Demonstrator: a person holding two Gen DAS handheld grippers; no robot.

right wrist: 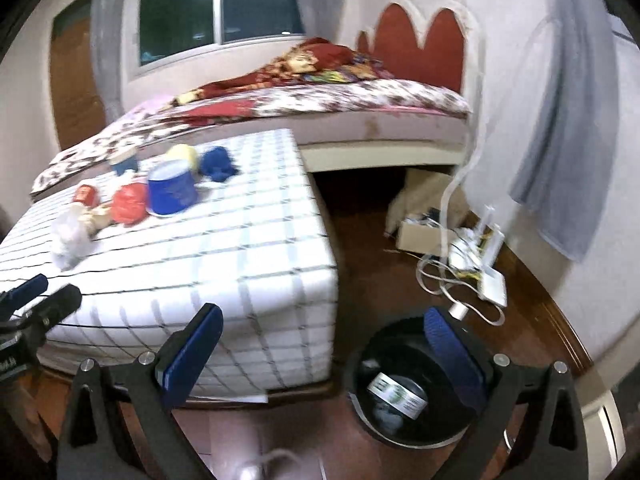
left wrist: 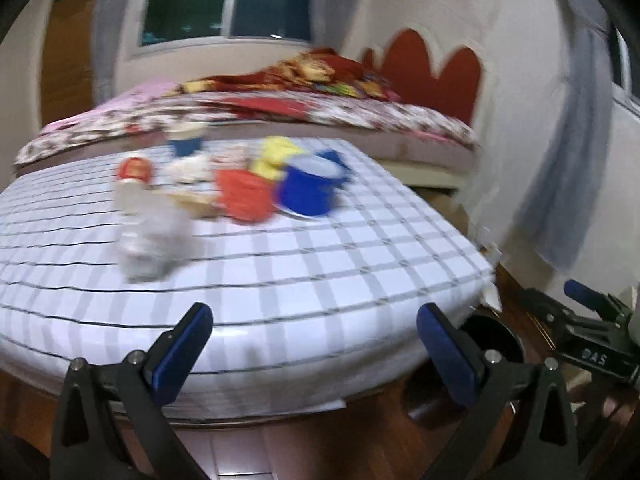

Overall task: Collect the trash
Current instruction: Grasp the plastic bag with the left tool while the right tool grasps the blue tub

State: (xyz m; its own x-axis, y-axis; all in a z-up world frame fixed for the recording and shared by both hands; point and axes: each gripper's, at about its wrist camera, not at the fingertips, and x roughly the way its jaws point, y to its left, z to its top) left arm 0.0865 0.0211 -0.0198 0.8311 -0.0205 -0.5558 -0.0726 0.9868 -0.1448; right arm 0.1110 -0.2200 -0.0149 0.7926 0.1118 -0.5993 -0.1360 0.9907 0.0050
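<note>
Bedroom clutter frames your work: a checked table (left wrist: pixel 304 264) stands in front of a bed (left wrist: pixel 280 116), with the trash bunched toward its far side and a black bin (right wrist: pixel 412 388) on the wooden floor past the table's right corner.

Working left to right across the table, you first meet the crumpled clear plastic bottle (left wrist: pixel 148 236), nearest you. Expect it to be very light, springy and a bit slick, so close on the squashed body, not the red cap (left wrist: pixel 134 169). Next comes pale crumpled paper (left wrist: pixel 192 184), soft and weightless; pinch it through the middle of the wad. The orange crumpled piece (left wrist: pixel 244 196) looks like thin plastic or foil, which should give under the pads. Then the blue cup (left wrist: pixel 308 188), lying tipped, is probably thin-walled and easy to crush; take it across the rim or side wall gently. Behind it sit a yellow wad (left wrist: pixel 276 156) and a blue scrap (right wrist: pixel 218 164); blur hides their material.

Your left gripper (left wrist: pixel 314 340) hangs over the near table edge, jaws spread wide and empty. Your right gripper (right wrist: pixel 324 344) is likewise spread and empty, hovering just above the bin, where a labelled can (right wrist: pixel 396 394) lies inside.
</note>
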